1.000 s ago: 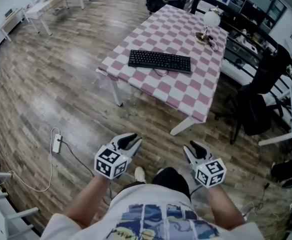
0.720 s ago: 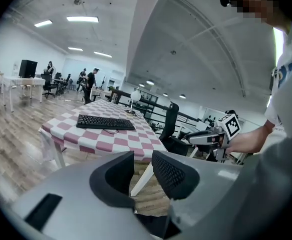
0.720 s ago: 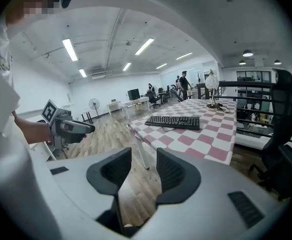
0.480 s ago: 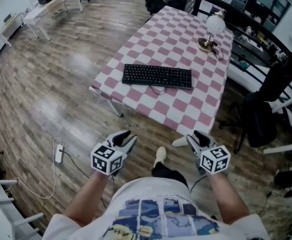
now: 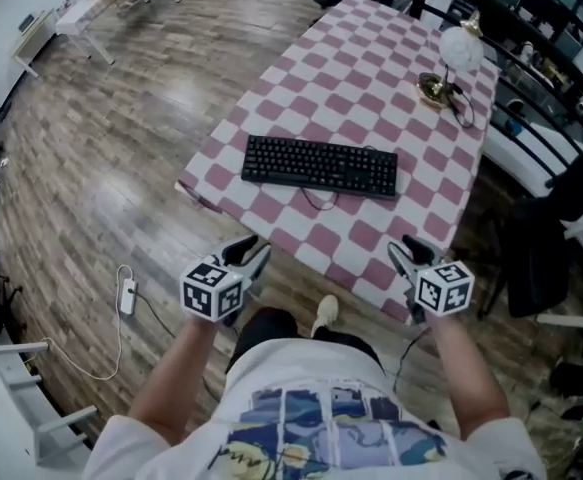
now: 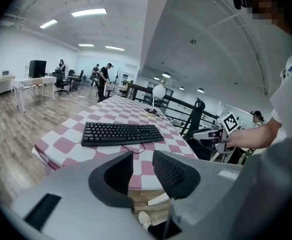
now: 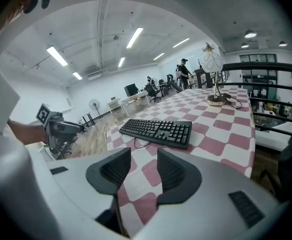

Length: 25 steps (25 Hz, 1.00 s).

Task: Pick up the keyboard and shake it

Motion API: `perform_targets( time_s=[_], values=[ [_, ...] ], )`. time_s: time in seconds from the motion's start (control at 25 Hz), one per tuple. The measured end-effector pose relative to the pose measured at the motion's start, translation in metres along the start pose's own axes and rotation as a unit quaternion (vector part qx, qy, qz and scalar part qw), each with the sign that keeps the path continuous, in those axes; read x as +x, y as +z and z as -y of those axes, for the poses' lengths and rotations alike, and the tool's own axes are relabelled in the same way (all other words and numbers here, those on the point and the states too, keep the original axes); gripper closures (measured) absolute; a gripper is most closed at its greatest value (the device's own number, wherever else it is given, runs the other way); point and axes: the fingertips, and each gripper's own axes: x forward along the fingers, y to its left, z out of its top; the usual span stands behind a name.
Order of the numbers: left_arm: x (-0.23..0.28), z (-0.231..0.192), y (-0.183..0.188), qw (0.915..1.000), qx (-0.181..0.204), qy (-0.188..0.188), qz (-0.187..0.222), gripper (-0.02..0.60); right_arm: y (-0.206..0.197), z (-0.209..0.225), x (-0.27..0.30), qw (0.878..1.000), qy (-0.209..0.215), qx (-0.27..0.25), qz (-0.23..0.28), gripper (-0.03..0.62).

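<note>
Nearing keyboard (image 5: 319, 165) — left gripper (image 5: 252, 250) and right gripper (image 5: 402, 252) empty, jaws widening, part open.

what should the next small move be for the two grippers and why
Probably carry both grippers forward to the two ends of the black keyboard. It lies flat and untouched on the pink-and-white checked tablecloth, while the left gripper and right gripper hang well short of it; their jaws have just been opening, with nothing between them.

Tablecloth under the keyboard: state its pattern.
The tablecloth is a pink-and-white check, clearest in the head view, with the black keyboard lying on it.
</note>
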Motion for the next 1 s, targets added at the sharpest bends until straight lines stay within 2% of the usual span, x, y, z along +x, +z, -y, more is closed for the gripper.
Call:
perform_targets(
  time_s=[0.36, 0.76, 1.0],
  values=[
    [0.058, -0.096, 0.018, 0.9987, -0.033, 0.014, -0.036, 0.46, 0.021, 0.067, 0.078, 0.998, -0.015, 0.034, -0.044, 0.411],
    [0.122, -0.211, 0.041, 0.9947, -0.065, 0.011, -0.08, 0.426, 0.045, 0.137, 0.154, 0.991, -0.064, 0.097, -0.07, 0.37],
    [0.161, -0.252, 0.035, 0.9883, -0.1, -0.003, -0.115, 0.387, 0.044, 0.16, 0.185, 0.984, -0.049, 0.146, -0.09, 0.316]
  ],
)
